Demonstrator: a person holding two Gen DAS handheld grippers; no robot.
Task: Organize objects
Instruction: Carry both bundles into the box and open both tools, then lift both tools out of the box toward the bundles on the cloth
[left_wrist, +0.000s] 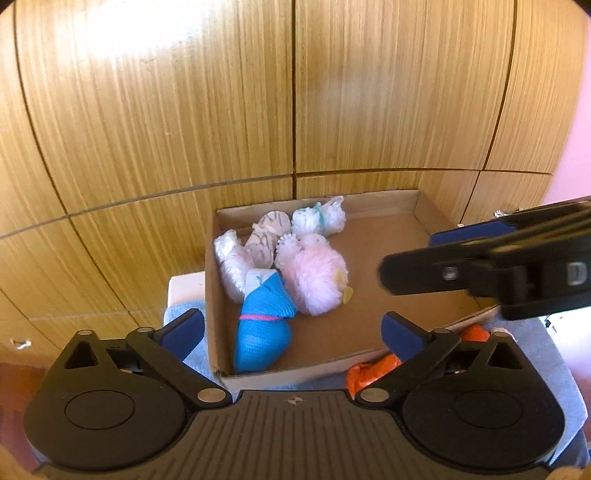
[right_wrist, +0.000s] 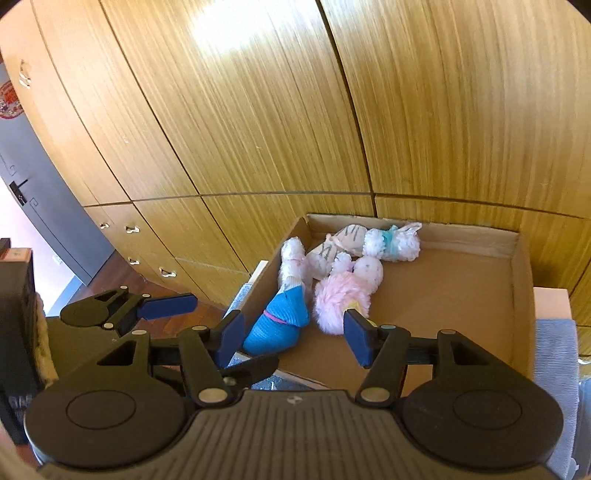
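Five sock bundles already lie at 9 o'clock in the cardboard box, one orange bundle waits outside; both hand-held grippers, left and right, gape wide and hold nothing.

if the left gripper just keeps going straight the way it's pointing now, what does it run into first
Most likely the blue sock bundle at the near end of the cardboard box. The left gripper is open, with the bundle between its fingers in view. It may clip the box's near wall first; depth is hard to judge.
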